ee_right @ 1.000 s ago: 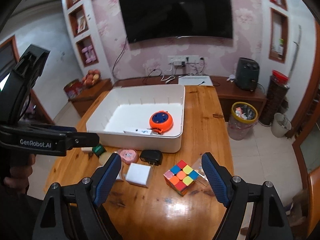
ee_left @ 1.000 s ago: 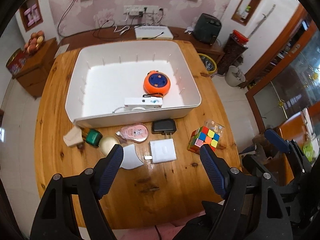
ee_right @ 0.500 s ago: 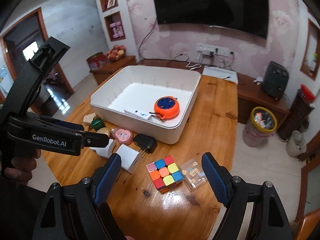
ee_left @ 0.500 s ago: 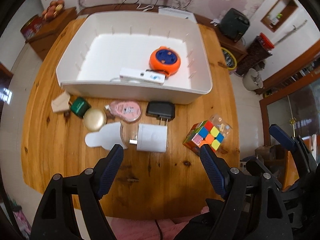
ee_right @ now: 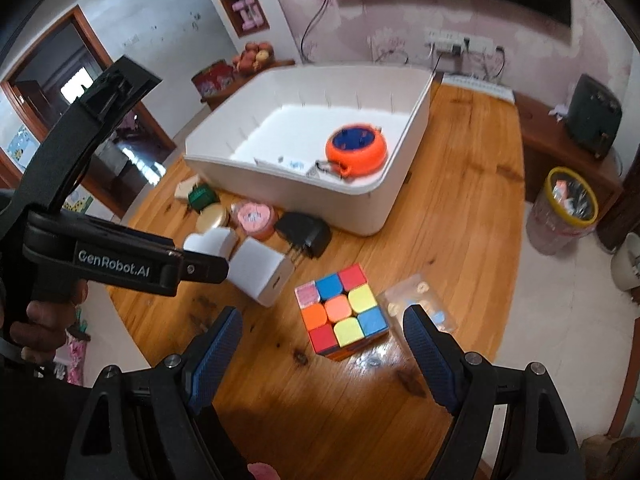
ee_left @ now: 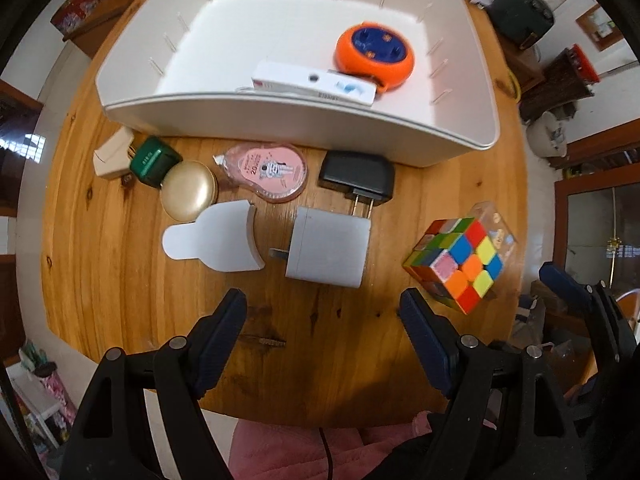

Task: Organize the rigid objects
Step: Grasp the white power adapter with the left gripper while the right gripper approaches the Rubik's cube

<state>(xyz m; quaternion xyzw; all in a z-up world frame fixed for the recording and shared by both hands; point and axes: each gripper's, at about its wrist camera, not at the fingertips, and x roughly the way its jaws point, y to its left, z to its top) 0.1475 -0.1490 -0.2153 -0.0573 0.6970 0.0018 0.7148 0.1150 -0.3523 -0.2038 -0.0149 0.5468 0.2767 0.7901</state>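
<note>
Here, the left hand-held gripper (ee_left: 322, 308) hangs with jaws apart over a white charger (ee_left: 328, 247) on the wooden tabletop (ee_left: 320, 344), while the right hand-held gripper (ee_right: 320, 330), also spread and empty, lines up on a puzzle cube (ee_right: 342, 316). Both items lie outside the white bin (ee_left: 280, 114), apparently their destination, where an orange reel (ee_left: 374, 54) already sits.

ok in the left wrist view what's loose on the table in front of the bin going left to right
beige plug → green block → gold round compact → pink round pack → black charger → rubik's cube. The white flat piece and white adapter sit nearer and overlap these in order, so they're left out.
</note>
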